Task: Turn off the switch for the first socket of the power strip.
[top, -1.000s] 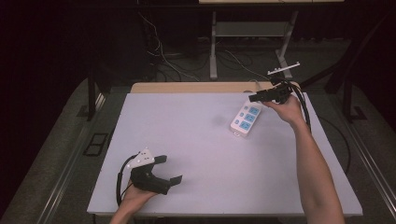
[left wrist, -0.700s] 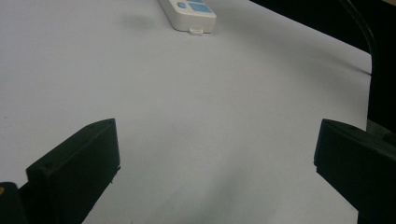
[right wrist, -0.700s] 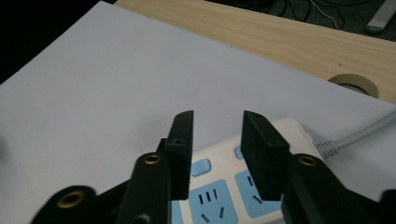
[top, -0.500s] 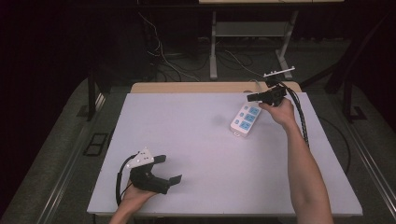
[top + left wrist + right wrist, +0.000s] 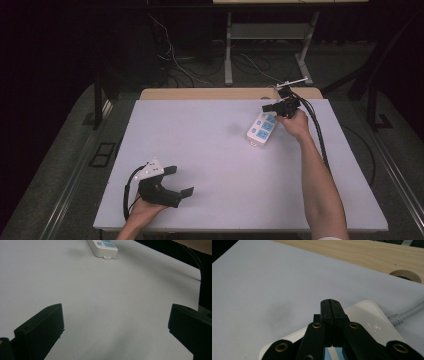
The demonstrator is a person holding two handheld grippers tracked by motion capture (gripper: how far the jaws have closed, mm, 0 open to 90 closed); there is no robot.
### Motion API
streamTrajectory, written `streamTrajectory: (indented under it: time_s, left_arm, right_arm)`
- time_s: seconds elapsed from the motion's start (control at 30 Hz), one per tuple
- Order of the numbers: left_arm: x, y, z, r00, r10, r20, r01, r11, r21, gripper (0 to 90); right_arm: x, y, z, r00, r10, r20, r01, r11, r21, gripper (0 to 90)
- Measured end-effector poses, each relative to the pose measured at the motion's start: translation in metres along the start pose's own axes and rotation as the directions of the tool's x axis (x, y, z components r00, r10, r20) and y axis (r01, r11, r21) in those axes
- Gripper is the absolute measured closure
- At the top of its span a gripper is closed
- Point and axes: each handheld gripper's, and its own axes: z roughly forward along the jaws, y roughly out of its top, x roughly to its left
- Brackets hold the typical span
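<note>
Right gripper [image 5: 272, 107] jaws just closed together, nothing between, tips over white plastic power strip [image 5: 262, 129] with blue sockets, far right of white table [image 5: 200, 150]. We judge strip rigid, light, slippery; grip across long sides. Left gripper [image 5: 181, 181] jaws apart, near left.

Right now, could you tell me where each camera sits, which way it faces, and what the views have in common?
High view: above the person's side, facing forward and down on the table; both forearms, left gripper, right gripper.
Left gripper view: rides the left gripper, looking low across the table; wide-apart jaws.
Right gripper view: rides the right gripper, jaws shut together, empty, over the power strip.
Shared: all three show the power strip.
</note>
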Motion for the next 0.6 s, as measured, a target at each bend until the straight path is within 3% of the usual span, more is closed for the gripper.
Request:
streamTrajectory:
  time_s: [0.43, 0.6]
  left_arm:
    - [0.001, 0.000, -0.002, 1.0000, -0.004, -0.006, 0.004, 1.0000, -0.005, 0.0]
    - [0.000, 0.000, -0.001, 1.0000, 0.000, -0.006, 0.000, 1.0000, -0.001, 0.0]
  right_arm:
    - [-0.007, -0.009, 0.017, 0.9975, 0.034, 0.061, -0.036, 0.999, 0.032, 89.6]
    - [-0.007, -0.012, 0.018, 0.9981, 0.034, 0.051, -0.035, 0.999, 0.016, 89.7]
